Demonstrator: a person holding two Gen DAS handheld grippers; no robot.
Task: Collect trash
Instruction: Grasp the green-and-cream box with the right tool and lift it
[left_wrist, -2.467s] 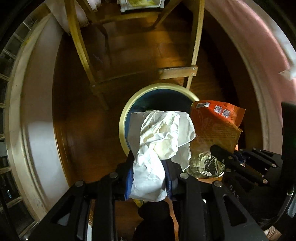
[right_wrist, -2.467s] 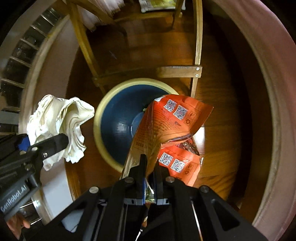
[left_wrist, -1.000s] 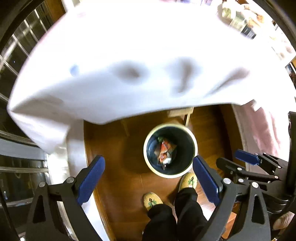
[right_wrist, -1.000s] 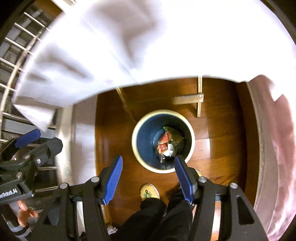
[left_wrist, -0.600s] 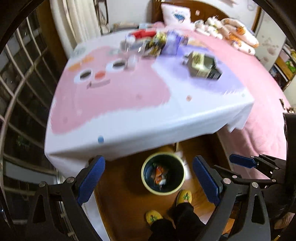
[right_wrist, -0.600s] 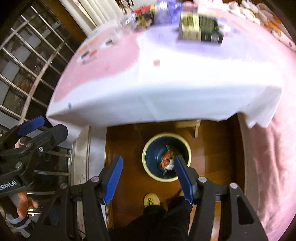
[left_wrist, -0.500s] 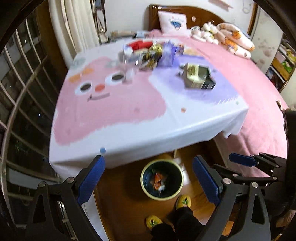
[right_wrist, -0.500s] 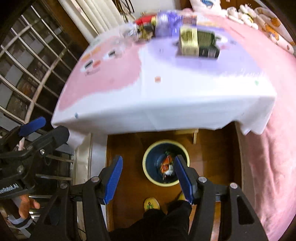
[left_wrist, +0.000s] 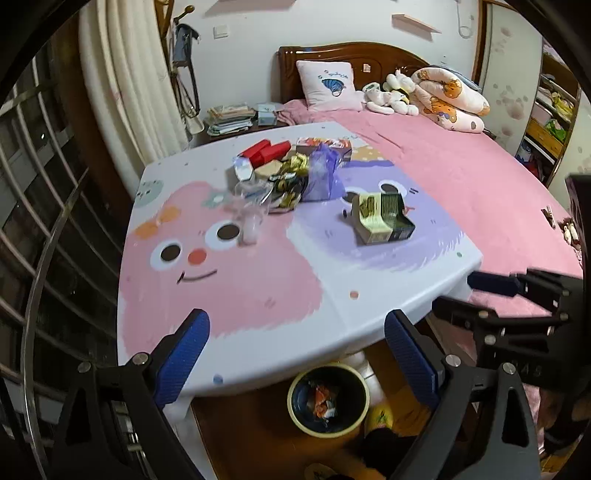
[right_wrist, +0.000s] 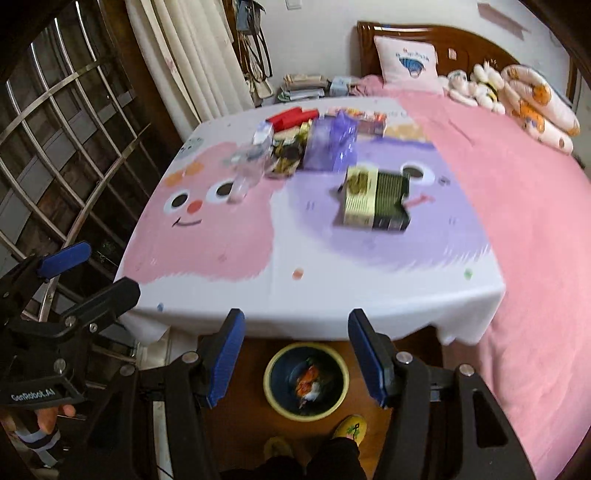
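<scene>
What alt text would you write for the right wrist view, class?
Right gripper open and empty above a bin holding wrappers, on the wood floor before a table with a cartoon-face cloth. A box and packets lie on it; a pink bed stands right.

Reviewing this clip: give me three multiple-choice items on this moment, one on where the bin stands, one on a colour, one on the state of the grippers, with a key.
1. Where is the trash bin?
A. On the table
B. On the floor by the near edge of the table
C. On the bed

2. What colour are the pads of the right gripper?
A. Blue
B. Red
C. Green

3. How do the left gripper and the right one stand?
A. Both shut on wrappers
B. Left open, right shut
C. Both open and empty

Key: 1 B, the bin sits on wooden floor below the tablecloth edge. 2 A, both pads are blue. 3 C, wide gaps show between the fingers, nothing in them.
</scene>
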